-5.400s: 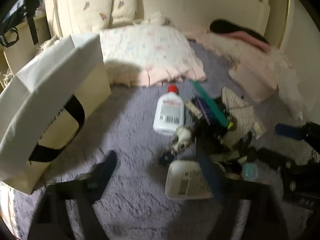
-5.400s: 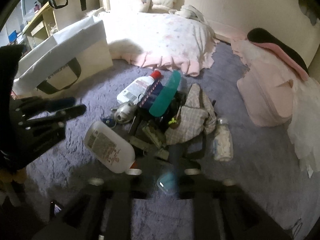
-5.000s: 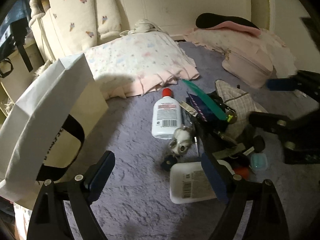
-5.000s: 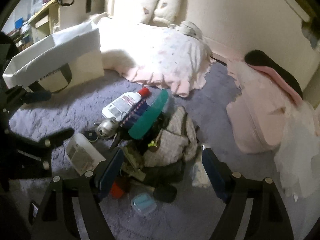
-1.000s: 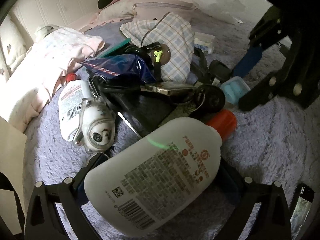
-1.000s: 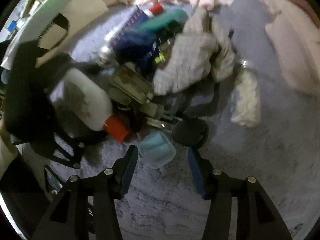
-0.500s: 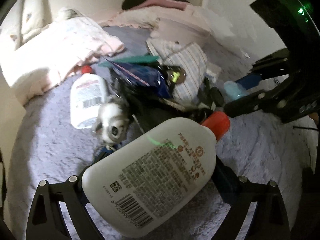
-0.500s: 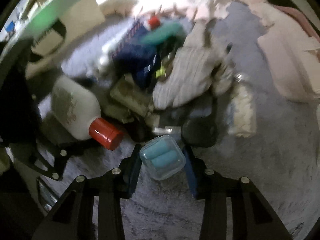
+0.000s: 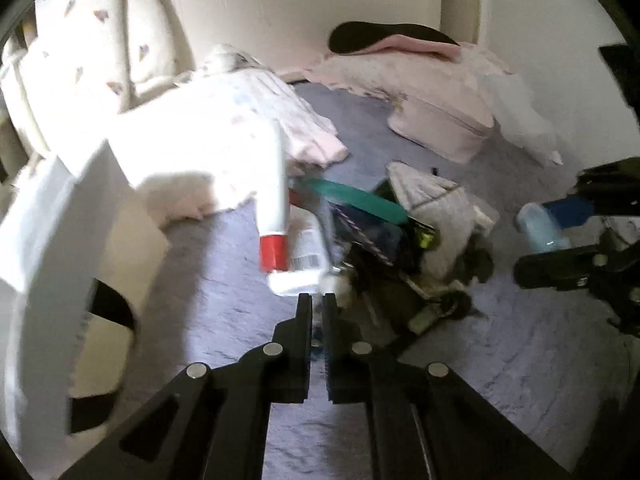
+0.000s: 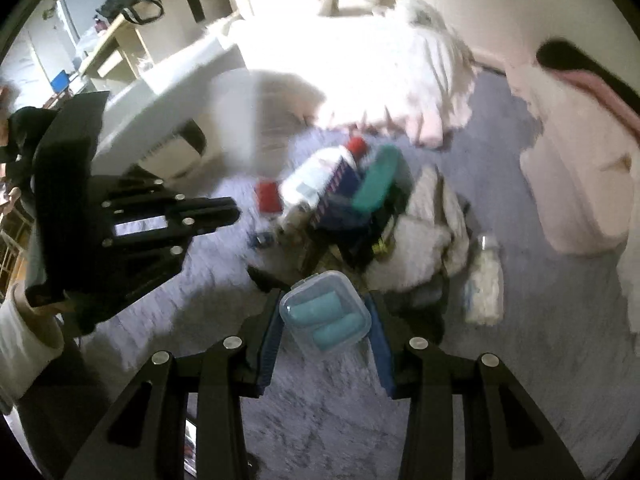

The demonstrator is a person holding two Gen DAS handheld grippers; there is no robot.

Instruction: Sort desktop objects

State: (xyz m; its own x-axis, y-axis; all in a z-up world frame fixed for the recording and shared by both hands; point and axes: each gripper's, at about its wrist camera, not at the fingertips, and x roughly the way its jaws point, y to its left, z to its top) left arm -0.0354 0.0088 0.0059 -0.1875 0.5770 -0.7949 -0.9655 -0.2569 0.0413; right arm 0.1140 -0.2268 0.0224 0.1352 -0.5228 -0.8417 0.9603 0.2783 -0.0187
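Note:
My left gripper [image 9: 317,312] is shut and empty, raised above the purple rug. A large white bottle with a red cap [image 9: 272,216] hangs blurred in the air, cap down, beyond its tips and beside the white paper bag [image 9: 60,248]; the bottle's red cap [image 10: 267,196] also shows in the right wrist view. My right gripper [image 10: 325,312] is shut on a clear plastic case [image 10: 325,312] holding two teal pieces. The case also shows in the left wrist view [image 9: 538,226]. A pile of objects lies on the rug [image 9: 384,240].
The pile holds a smaller white bottle [image 9: 306,256], a teal case [image 9: 360,198], a dark blue packet [image 10: 340,188] and a checked pouch [image 9: 436,200]. A clear jar [image 10: 484,284] lies to the right. Pillows [image 9: 224,136] and a pink bag [image 9: 440,120] lie behind.
My left gripper let go of the big red-capped bottle and shut; the bottle now flies towards the paper bag. My right gripper lifted the clear case off the rug.

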